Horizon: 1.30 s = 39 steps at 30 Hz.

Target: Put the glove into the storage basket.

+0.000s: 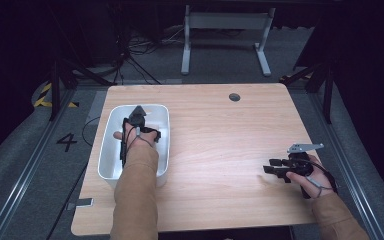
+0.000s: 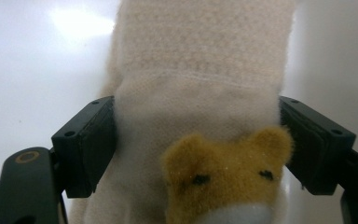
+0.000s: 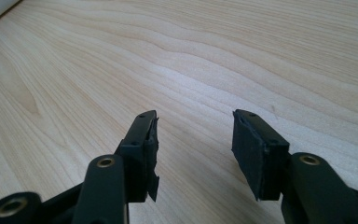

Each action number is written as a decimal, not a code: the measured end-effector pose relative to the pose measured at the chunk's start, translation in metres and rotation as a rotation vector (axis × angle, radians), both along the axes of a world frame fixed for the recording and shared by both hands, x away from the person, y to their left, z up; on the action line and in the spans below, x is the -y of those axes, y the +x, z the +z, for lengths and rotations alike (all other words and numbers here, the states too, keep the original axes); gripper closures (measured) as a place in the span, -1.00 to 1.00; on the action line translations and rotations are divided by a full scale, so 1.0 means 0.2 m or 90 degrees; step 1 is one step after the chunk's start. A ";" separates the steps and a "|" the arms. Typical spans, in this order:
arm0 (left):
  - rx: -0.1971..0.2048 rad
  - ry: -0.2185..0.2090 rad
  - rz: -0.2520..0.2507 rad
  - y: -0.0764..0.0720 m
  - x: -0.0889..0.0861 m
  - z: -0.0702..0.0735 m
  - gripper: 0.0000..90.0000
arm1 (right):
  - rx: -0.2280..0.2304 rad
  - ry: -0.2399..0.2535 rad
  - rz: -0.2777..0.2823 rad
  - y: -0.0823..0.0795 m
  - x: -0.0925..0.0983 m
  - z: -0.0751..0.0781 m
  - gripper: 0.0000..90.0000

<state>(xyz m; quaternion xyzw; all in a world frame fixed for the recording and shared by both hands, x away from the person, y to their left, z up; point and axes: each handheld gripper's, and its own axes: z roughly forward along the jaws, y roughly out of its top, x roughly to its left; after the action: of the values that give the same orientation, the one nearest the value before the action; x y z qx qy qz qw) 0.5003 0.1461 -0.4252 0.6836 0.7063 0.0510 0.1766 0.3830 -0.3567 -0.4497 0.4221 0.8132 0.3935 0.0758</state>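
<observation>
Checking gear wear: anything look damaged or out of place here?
Yes: the right gripper has a ragged, torn-looking pad on one jaw. Otherwise nothing stands out; the sock lies between the left gripper jaws in the bin.

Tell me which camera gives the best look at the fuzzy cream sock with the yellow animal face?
The left gripper view: the cream sock sits close up between the left gripper jaws, its knit and yellow face plain. In the high view the hand and gripper cover it inside the white tub. The right gripper view looks at bare wooden table.

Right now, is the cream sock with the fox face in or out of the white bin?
In. The cream fox-face sock lies against the white plastic bin, whose glossy floor shows around it.
</observation>
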 end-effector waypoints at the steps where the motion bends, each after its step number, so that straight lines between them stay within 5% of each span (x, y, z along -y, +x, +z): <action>1: 0.009 0.005 -0.003 0.00 0.00 0.01 -0.58 | 0.000 0.001 0.001 0.00 0.00 0.00 0.13; 17: 0.099 -0.012 -0.003 -0.08 -0.05 0.17 -0.56 | 0.009 0.004 0.014 0.09 -0.06 0.02 0.09; 26: 0.175 -0.072 -0.064 -0.21 -0.03 0.31 -0.40 | 0.013 0.008 0.023 0.14 -0.09 0.03 0.09; 33: 0.226 -0.094 -0.120 -0.33 0.01 0.41 -0.40 | 0.019 0.007 0.018 0.13 -0.07 0.04 0.09; 39: 0.270 -0.118 -0.198 -0.45 0.09 0.47 -0.40 | 0.031 0.008 0.005 0.11 -0.03 0.04 -0.03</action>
<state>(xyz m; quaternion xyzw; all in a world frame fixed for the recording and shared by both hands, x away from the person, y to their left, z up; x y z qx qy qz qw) 0.4111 0.1272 -0.3304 0.7387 0.5418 0.1005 0.3881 0.4055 -0.3505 -0.4423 0.4099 0.8101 0.4090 0.0913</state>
